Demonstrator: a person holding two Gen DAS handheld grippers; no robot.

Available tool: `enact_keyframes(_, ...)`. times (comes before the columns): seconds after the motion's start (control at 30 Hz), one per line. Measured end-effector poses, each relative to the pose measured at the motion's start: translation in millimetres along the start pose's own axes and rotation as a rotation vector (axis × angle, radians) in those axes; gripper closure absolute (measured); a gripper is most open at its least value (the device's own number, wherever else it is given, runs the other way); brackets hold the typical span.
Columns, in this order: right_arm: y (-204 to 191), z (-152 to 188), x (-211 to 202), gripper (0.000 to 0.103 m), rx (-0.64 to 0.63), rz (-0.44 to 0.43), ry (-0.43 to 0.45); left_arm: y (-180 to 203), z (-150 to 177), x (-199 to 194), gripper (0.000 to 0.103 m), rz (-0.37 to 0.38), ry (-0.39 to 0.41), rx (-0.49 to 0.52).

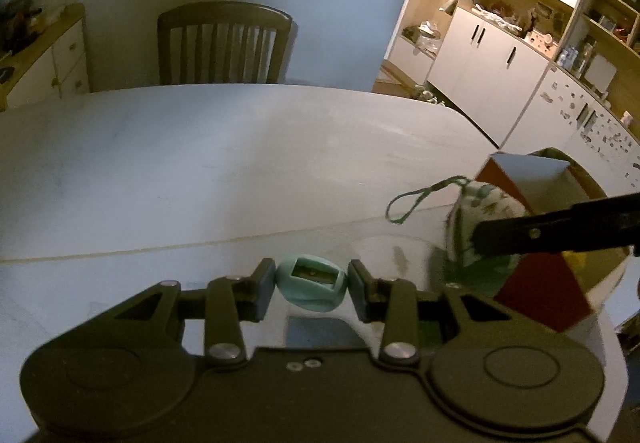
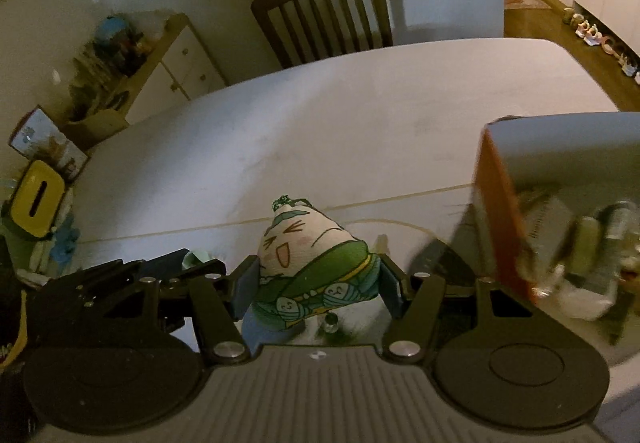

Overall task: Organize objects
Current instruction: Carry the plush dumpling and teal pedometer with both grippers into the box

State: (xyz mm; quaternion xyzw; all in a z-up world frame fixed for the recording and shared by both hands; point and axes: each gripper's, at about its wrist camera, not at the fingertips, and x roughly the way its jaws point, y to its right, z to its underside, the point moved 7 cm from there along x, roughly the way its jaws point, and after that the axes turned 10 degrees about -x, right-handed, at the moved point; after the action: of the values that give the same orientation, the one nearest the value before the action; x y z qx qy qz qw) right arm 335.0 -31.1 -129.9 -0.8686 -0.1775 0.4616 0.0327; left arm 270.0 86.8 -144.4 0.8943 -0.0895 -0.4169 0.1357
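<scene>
My left gripper (image 1: 312, 285) is shut on a mint-green pencil sharpener (image 1: 311, 287), held just above the white table (image 1: 200, 171). My right gripper (image 2: 316, 283) is shut on a cream and green plush pouch (image 2: 308, 259) with a laughing cartoon face and a green cord loop (image 1: 420, 199). In the left wrist view the pouch (image 1: 480, 219) hangs to the right, with a right finger (image 1: 560, 231) across it. A red and grey open box (image 2: 540, 203), holding several blurred items, stands at the right, close beside the pouch. The left gripper (image 2: 160, 271) shows at lower left in the right wrist view.
A dark wooden chair (image 1: 224, 43) stands at the table's far side. A low cabinet (image 2: 160, 71) with clutter on top lines the left wall. A yellow tissue box (image 2: 36, 199) sits at the table's left end. White cupboards (image 1: 500, 55) fill the room to the right.
</scene>
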Motion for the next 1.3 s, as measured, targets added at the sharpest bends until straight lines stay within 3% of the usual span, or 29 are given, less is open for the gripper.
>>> enact_keyframes(0.23, 27.4, -1.1, -67.3, 0.042, 0.01, -0.037, 0.066, 39.1, -6.7, -28.3, 0.065, 0.026, 0.031, 0.023)
enact_keyframes(0.6, 109.5, -6.0, -139.2, 0.042, 0.002, 0.033, 0.141, 144.3, -14.8, -38.5, 0.065, 0.085, 0.078, 0.117)
enact_keyframes(0.97, 204.3, 5.7, -156.4, 0.042, 0.043, 0.119, 0.137, 244.6, -2.9, -5.2, 0.065, 0.121, 0.042, 0.207)
enact_keyframes(1.3, 277.2, 24.7, -140.2, 0.042, 0.086, 0.179, 0.087, 289.8, 18.6, 44.9, 0.065, 0.099, -0.027, 0.267)
